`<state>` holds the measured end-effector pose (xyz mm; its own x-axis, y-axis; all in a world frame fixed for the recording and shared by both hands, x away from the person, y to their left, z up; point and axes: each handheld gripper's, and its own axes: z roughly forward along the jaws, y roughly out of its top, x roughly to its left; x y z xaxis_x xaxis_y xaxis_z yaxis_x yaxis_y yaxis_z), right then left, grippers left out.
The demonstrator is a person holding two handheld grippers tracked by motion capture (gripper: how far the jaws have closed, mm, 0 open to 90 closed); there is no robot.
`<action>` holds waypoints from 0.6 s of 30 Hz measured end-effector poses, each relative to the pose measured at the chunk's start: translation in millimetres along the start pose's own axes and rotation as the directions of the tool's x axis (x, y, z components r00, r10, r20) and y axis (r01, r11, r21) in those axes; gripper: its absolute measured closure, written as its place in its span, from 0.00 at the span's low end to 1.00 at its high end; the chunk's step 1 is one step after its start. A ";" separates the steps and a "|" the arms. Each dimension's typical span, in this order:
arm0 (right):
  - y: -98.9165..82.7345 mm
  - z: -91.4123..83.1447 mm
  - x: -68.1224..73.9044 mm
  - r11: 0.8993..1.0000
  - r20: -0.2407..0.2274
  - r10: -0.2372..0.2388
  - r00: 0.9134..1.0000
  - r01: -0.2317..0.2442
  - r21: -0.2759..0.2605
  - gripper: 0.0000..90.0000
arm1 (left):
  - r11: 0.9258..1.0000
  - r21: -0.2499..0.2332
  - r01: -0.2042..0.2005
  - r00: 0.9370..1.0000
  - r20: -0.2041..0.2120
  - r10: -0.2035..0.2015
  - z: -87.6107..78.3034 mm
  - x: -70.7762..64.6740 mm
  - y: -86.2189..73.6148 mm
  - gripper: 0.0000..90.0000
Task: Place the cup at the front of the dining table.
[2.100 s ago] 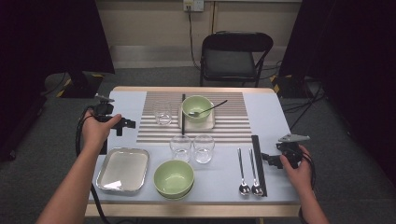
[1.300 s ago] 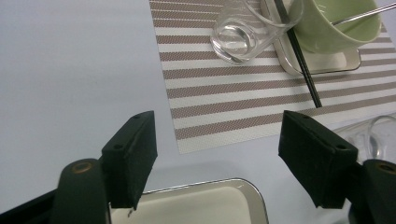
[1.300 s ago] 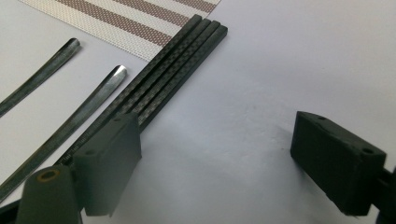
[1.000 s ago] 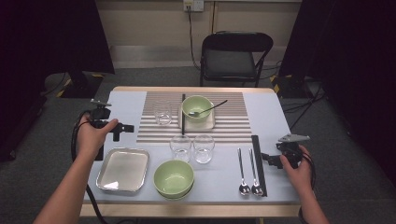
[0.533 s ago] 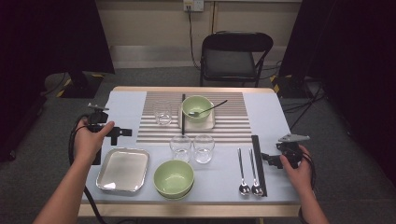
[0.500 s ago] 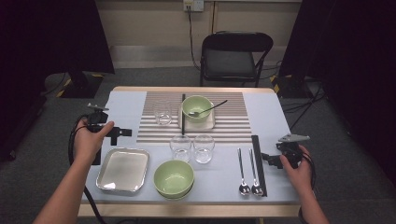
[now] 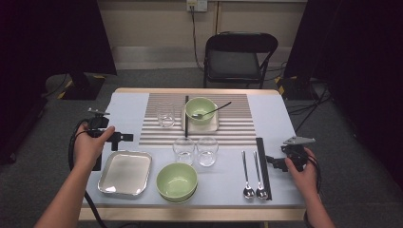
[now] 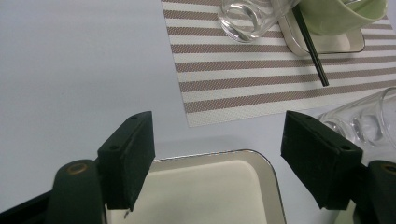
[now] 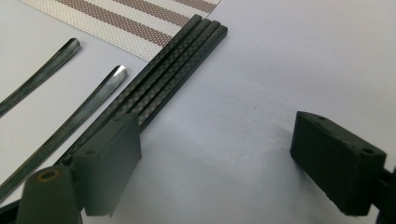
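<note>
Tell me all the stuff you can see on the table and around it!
Placemat: one, brown and white stripes, far middle of table.
Bowls: two, green, one on the placemat with a spoon in it, one near the front edge.
Glasses: three, clear, one on the placemat, two in front of it.
Tray: one, silver, front left.
Spoons: two, silver, front right.
Chopsticks: black, beside the spoons.
Chair: one, black, behind the table.
Left claw: open, above the tray's far edge.
Right claw: open, next to the chopsticks.
</note>
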<state>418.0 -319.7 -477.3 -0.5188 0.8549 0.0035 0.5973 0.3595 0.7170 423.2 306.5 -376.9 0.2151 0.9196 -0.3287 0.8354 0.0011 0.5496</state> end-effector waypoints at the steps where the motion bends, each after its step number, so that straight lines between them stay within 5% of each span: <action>1: 0.0 0.0 0.0 1.000 0.000 0.000 1.000 0.000 0.000 0.17 | 1.000 0.002 -0.001 1.000 0.005 0.001 -0.1 0.3 -0.4 0.29; 18: 0.0 0.0 0.0 1.000 0.000 0.001 1.000 -0.001 0.001 0.17 | 1.000 0.010 -0.010 1.000 0.014 0.010 0.9 3.3 -7.3 0.28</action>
<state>418.0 -319.6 -477.2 -0.5183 0.8552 0.0039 0.5979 0.3591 0.7166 418.2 309.3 -382.6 0.2308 0.9138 -0.3341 0.8380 -0.0122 0.5456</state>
